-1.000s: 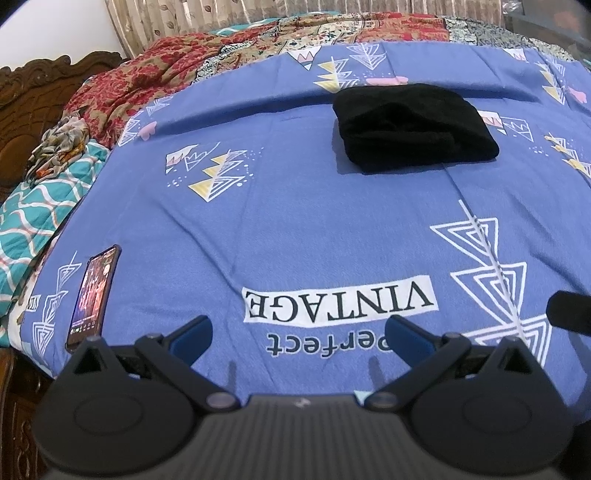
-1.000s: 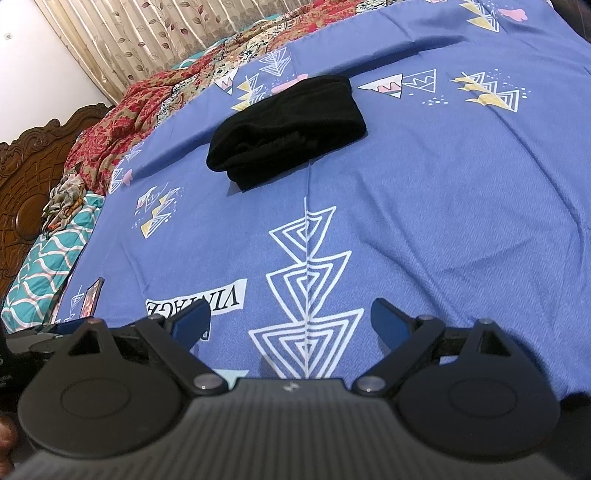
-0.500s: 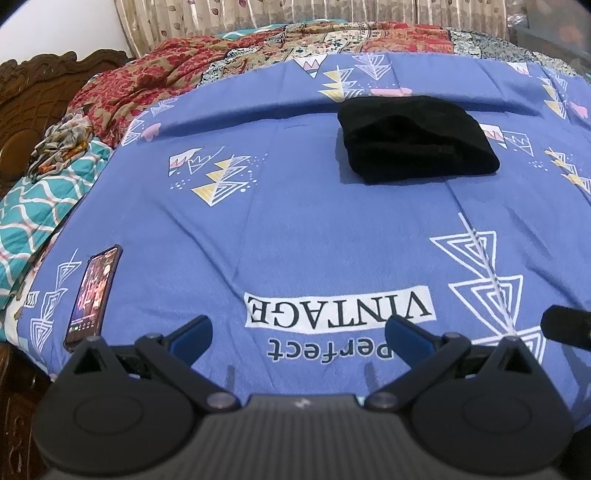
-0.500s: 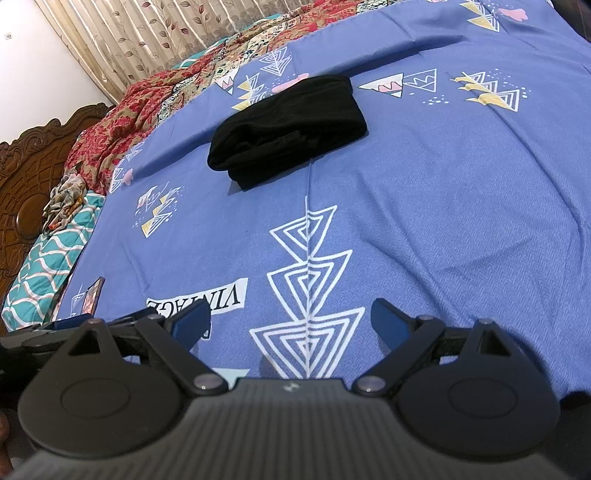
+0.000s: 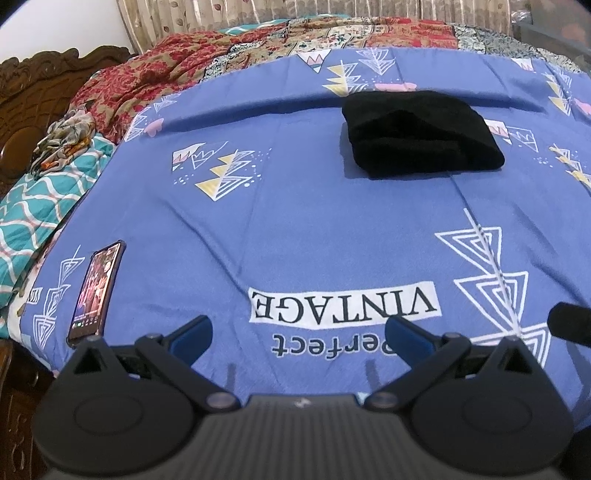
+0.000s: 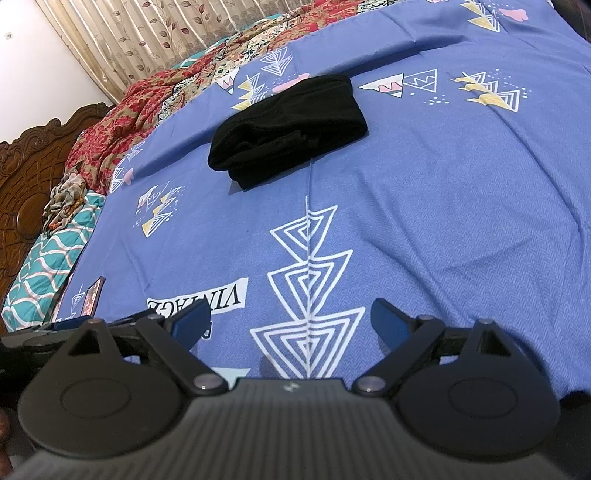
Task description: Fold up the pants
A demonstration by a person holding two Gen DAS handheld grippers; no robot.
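Observation:
The black pants (image 5: 421,134) lie folded into a compact bundle far out on the blue printed bedsheet (image 5: 314,221). In the right wrist view the same pants (image 6: 288,129) sit at upper centre on the sheet (image 6: 443,206). My left gripper (image 5: 297,334) hovers open near the bed's front edge, well short of the pants, with nothing between its blue-tipped fingers. Beside it, my right gripper (image 6: 290,319) is open too and holds nothing, equally far from the pants. A dark part of the right gripper (image 5: 570,323) pokes in at the right edge of the left wrist view.
A phone (image 5: 96,290) with its screen lit lies on the sheet's left front corner. A red patterned quilt (image 5: 155,85) and a teal patterned blanket (image 5: 37,206) are heaped at the left and back. A carved wooden headboard (image 6: 22,184) stands at the left, curtains (image 6: 147,33) behind.
Both grippers stay open and near the front edge. The left view has tilted slightly, so the pants sit a little lower in it. The pants have not moved.

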